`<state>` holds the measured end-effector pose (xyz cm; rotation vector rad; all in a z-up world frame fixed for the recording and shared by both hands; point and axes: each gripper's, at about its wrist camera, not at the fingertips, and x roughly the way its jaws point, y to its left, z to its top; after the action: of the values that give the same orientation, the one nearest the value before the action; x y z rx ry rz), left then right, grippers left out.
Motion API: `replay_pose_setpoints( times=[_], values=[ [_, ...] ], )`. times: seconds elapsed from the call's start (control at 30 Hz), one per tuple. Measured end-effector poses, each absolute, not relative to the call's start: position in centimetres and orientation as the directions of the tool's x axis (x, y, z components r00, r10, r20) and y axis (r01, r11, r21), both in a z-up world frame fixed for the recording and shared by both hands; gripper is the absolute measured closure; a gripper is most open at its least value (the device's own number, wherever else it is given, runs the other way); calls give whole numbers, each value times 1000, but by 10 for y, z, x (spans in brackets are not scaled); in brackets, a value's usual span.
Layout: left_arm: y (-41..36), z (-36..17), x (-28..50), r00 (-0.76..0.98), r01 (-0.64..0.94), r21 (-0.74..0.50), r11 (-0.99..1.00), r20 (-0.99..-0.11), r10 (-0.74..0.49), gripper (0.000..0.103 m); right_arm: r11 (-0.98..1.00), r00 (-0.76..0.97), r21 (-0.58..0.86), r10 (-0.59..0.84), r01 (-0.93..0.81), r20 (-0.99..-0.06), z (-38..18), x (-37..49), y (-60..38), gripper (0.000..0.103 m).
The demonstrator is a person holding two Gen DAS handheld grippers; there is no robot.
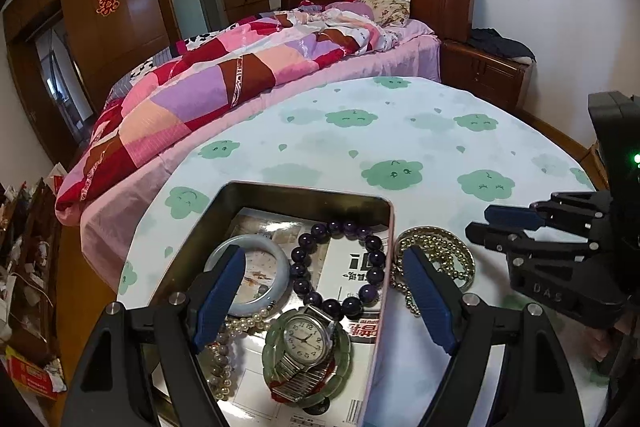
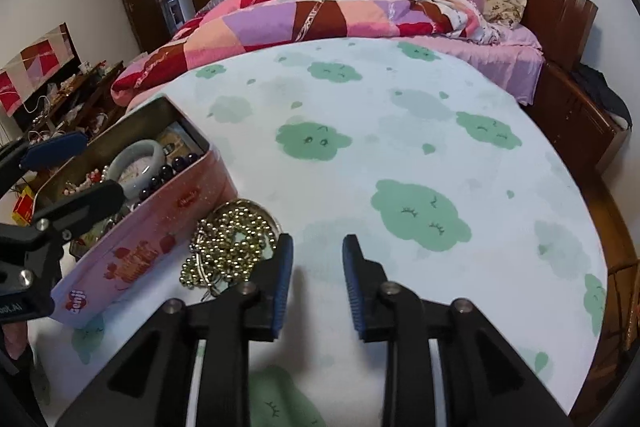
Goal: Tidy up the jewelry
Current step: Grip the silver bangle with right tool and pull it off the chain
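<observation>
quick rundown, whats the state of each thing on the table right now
tin box: open, no lid on
gold bead necklace: heaped on the cloth beside the tin
wristwatch: in the tin, on a green bangle
purple bead bracelet: in the tin
left gripper: open, empty
right gripper: open, empty

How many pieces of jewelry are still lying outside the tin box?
1: the gold bead necklace lies heaped on the tablecloth, beside the tin box wall. Others may be hidden behind the grippers.
</observation>
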<state>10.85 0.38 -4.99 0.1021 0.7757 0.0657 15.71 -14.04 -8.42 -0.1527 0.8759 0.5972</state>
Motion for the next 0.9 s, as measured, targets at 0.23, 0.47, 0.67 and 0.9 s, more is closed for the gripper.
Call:
replay_pose_setpoints(
  times=[0.23, 0.47, 0.67, 0.9],
  values=[
    [13, -53, 109, 705, -32, 80, 996, -705, 80, 22, 807, 464, 42, 379, -588, -801, -95, 157, -116, 79],
    [14, -53, 106, 705, -28, 76, 997, -705, 73, 22, 820, 508, 77, 422, -567, -751, -81, 140, -136, 96],
    [8, -52, 106, 706, -25, 72, 997, -705, 68, 22, 851, 560, 130, 441, -508, -701, -63, 130, -171, 96],
    [-22, -53, 103, 714, 71, 101, 992, -700, 20, 22, 878, 601, 176, 439, -446, -668, -54, 122, -209, 96]
  ],
)
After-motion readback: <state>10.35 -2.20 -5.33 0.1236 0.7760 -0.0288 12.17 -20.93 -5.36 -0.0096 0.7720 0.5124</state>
